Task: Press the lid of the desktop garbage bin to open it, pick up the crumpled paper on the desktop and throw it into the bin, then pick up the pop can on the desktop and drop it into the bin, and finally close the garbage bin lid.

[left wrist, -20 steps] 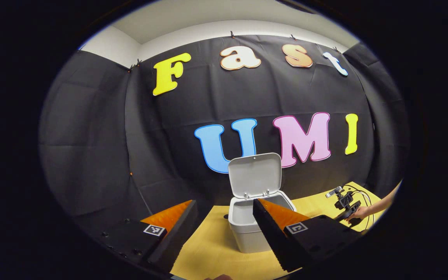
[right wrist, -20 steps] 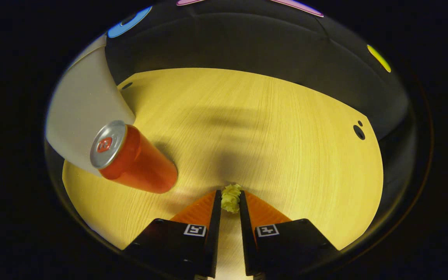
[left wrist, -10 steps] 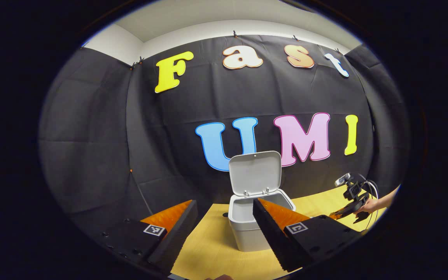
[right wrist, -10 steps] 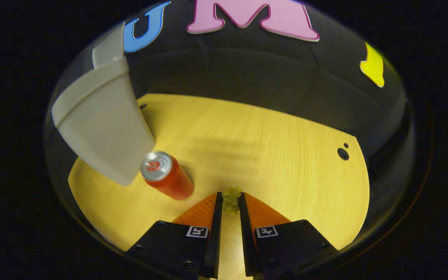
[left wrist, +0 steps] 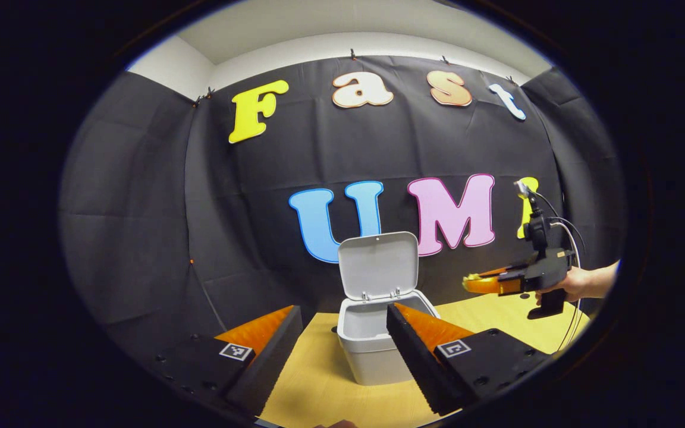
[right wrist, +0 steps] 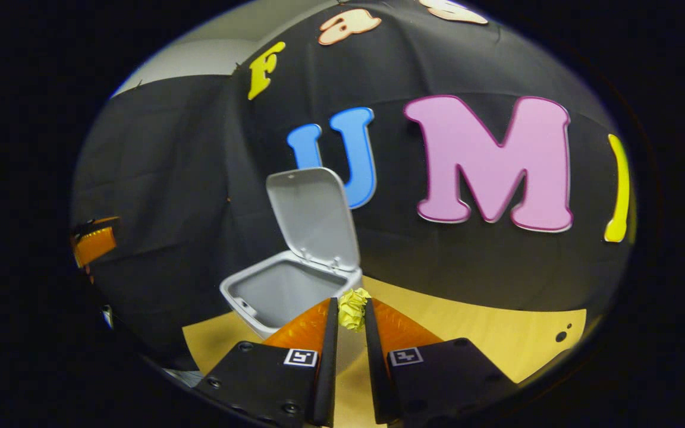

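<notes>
The white desktop bin (left wrist: 372, 356) stands on the yellow table with its lid (left wrist: 378, 264) tipped up and its inside bare. My left gripper (left wrist: 342, 315) hangs open just in front of it, with nothing between its fingers. In the right gripper view, my right gripper (right wrist: 351, 302) is shut on the crumpled yellow paper (right wrist: 352, 311), held in the air to the right of the bin (right wrist: 241, 297) and a little above its rim. The lid (right wrist: 313, 217) stands upright behind the opening. From the left gripper view, the right gripper (left wrist: 474, 284) is level with the lid, held by a hand (left wrist: 580, 284).
The wooden table (right wrist: 473, 339) runs back to the black cloth wall, with two small holes (right wrist: 560, 336) near its right edge. My left gripper (right wrist: 94, 244) shows at the far left of the right gripper view. A cable (left wrist: 568, 238) trails from the right gripper.
My right gripper has lifted the paper off the table and swung up toward the open bin. The red can has left its view. My left gripper has barely moved.
</notes>
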Demonstrator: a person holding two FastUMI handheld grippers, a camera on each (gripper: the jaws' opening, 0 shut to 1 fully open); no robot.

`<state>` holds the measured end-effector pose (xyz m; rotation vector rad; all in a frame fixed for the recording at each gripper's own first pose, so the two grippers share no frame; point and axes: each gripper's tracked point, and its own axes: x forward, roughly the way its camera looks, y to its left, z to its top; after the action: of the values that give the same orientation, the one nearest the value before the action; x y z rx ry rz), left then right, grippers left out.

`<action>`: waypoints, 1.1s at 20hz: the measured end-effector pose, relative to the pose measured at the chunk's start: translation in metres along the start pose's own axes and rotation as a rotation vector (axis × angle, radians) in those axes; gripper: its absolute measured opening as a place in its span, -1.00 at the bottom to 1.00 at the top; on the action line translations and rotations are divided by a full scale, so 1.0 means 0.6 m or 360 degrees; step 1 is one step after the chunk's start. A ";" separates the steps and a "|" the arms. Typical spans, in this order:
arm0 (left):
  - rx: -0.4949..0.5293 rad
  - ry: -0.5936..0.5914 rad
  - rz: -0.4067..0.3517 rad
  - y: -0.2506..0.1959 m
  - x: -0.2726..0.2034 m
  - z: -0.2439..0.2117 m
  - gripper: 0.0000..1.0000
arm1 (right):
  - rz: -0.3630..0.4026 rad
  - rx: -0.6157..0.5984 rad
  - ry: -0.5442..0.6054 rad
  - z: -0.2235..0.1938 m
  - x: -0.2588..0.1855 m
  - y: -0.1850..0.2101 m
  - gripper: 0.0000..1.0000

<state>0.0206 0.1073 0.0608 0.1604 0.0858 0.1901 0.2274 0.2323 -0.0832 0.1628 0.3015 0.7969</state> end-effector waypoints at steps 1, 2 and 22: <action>0.0005 0.0002 -0.0003 0.000 -0.004 -0.001 0.93 | 0.0039 -0.0009 -0.0008 0.004 0.019 0.029 -0.42; 0.0005 0.0004 -0.0006 -0.003 -0.007 -0.004 0.93 | 0.0076 -0.0021 -0.0004 0.008 0.044 0.061 -0.43; -0.0112 0.0012 -0.0374 -0.196 0.022 -0.047 0.94 | 0.0023 -0.0145 0.0071 -0.011 0.027 0.051 0.95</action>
<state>0.0522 0.0002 0.0123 0.0785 0.1044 -0.0406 0.2153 0.2650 -0.0848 0.0617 0.3059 0.8279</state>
